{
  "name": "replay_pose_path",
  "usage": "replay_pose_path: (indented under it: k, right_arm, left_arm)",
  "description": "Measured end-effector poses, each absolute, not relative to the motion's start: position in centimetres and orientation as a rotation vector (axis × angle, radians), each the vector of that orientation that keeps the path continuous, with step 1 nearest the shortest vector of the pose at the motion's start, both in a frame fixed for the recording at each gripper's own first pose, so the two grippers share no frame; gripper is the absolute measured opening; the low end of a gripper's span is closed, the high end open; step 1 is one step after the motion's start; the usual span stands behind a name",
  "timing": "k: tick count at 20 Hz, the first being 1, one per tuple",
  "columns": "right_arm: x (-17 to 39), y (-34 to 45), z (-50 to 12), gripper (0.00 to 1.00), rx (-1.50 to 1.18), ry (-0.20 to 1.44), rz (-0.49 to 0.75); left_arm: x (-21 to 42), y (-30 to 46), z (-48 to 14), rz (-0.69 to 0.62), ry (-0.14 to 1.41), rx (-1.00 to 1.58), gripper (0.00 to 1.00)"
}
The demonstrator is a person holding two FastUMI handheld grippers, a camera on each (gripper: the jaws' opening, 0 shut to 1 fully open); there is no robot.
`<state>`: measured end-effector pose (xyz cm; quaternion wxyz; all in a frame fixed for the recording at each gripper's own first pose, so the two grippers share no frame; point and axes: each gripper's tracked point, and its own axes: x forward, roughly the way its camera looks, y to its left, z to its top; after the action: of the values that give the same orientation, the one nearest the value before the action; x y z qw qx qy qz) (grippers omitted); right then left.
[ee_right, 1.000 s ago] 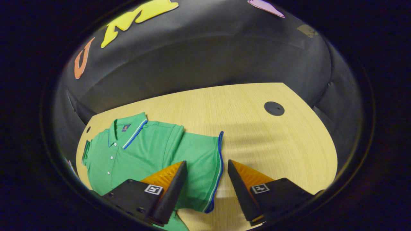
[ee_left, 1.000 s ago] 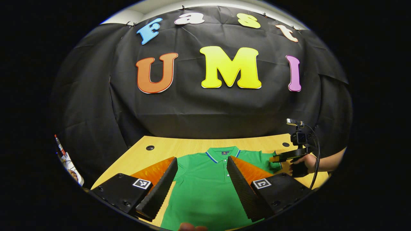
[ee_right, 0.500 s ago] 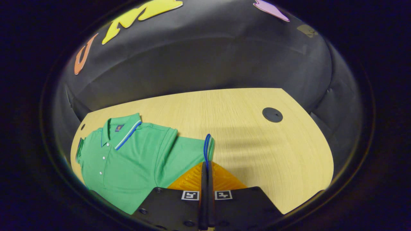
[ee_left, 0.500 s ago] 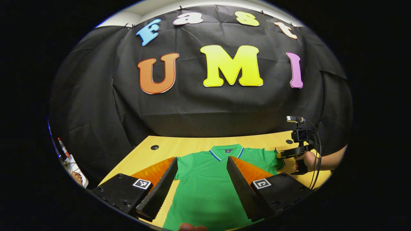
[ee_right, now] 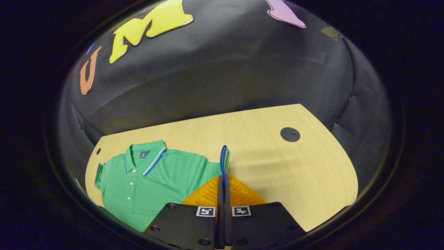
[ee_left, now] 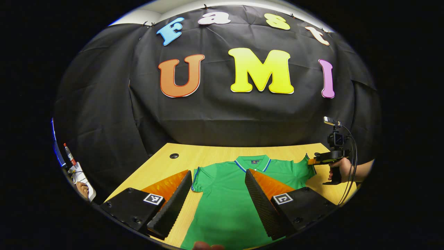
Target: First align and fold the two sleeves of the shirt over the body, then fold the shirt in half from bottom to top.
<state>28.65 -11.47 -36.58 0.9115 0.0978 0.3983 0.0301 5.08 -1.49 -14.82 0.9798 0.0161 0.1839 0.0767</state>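
A green polo shirt (ee_left: 225, 194) with a blue-and-white trimmed collar lies flat on the wooden table (ee_left: 163, 166), collar toward the wall. In the left gripper view my left gripper (ee_left: 218, 198) hovers open above the shirt's body, its fingers apart with nothing between them. In the right gripper view my right gripper (ee_right: 223, 180) is shut on the blue-trimmed cuff of the shirt's right sleeve (ee_right: 224, 160), which stands up pinched between the fingers. That same gripper (ee_left: 317, 160), held by a hand (ee_left: 341, 168), shows at the right in the left gripper view, lifting the sleeve (ee_left: 305, 165) off the table.
A round black cable grommet (ee_right: 290, 134) sits in the table (ee_right: 295, 166) beyond the right gripper, another grommet (ee_left: 174, 156) at the far left corner. Cluttered items (ee_left: 74, 170) stand off the table's left edge. The black cloth wall closes the back.
My right gripper shut on the sleeve cuff and has lifted it up and outward. The left gripper drifted slightly left and stayed open.
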Motion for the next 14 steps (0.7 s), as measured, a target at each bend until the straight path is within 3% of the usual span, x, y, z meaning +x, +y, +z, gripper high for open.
replay_pose_path:
  k: [8,9,12,13,14]
  right_arm:
    - [29.0,-5.4,-31.6,0.02,0.122,0.758,0.130]
    - [29.0,-4.5,-31.5,0.05,0.110,0.755,0.142]
    - [28.9,-1.7,-31.6,0.00,0.084,0.759,0.165]
    - [28.9,-0.9,-31.9,0.06,0.076,0.762,0.168]
    - [28.9,-0.1,-32.3,0.03,0.070,0.768,0.172]
  left_arm:
    - [3.0,2.9,-14.4,0.224,0.357,-0.013,0.99]
    - [2.7,3.4,-14.3,0.232,0.354,-0.010,0.99]
    - [1.9,5.2,-13.9,0.256,0.343,-0.002,0.99]
    - [1.7,5.6,-13.8,0.264,0.343,-0.002,0.99]
    - [1.4,6.0,-14.0,0.272,0.346,-0.005,0.99]
